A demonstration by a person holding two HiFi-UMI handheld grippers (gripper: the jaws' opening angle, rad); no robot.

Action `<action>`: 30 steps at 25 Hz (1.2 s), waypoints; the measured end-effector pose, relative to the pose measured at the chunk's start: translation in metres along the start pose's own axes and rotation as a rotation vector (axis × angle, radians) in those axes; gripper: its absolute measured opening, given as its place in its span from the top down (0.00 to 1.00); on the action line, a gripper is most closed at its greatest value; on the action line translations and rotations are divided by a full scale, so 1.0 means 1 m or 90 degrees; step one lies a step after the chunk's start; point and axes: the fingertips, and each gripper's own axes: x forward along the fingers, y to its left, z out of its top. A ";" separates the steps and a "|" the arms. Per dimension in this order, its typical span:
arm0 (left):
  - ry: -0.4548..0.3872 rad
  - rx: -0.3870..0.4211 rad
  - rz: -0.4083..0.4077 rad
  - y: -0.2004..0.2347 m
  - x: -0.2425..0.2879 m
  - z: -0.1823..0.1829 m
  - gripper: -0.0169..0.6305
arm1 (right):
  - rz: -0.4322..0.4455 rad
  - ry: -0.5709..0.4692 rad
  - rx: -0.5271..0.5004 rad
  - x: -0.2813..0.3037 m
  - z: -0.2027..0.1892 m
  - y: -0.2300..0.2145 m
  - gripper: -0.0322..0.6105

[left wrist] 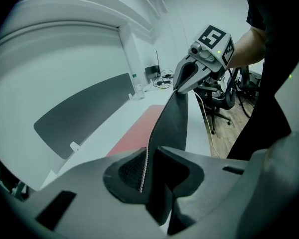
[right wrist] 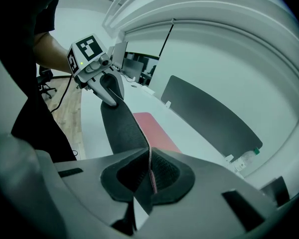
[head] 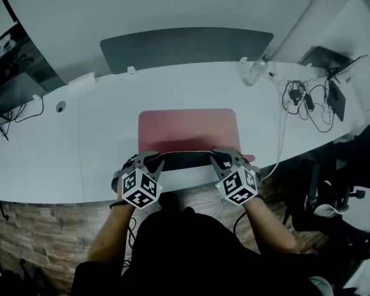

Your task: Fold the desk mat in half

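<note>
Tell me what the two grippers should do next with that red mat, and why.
Probably carry the lifted near edge of the desk mat over toward its far edge. The left gripper and right gripper each clamp a near corner, dark underside showing, the rest flat.

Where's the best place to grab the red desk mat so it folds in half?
Pinch the desk mat by its near edge, a corner in each gripper, coming from the person's side. It is thin and floppy, so only an edge fits the jaws, and two corners keep it level. The left gripper and right gripper grip there.
</note>
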 end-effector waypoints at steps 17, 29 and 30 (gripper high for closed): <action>0.020 0.014 -0.038 0.059 0.056 0.011 0.87 | 0.012 0.056 0.006 0.058 -0.010 -0.054 0.92; 0.091 -0.044 -0.035 0.098 0.111 0.003 0.87 | 0.099 0.049 0.010 0.118 -0.026 -0.092 0.91; 0.097 -0.047 -0.036 0.101 0.116 0.001 0.87 | 0.105 0.050 0.009 0.124 -0.027 -0.094 0.91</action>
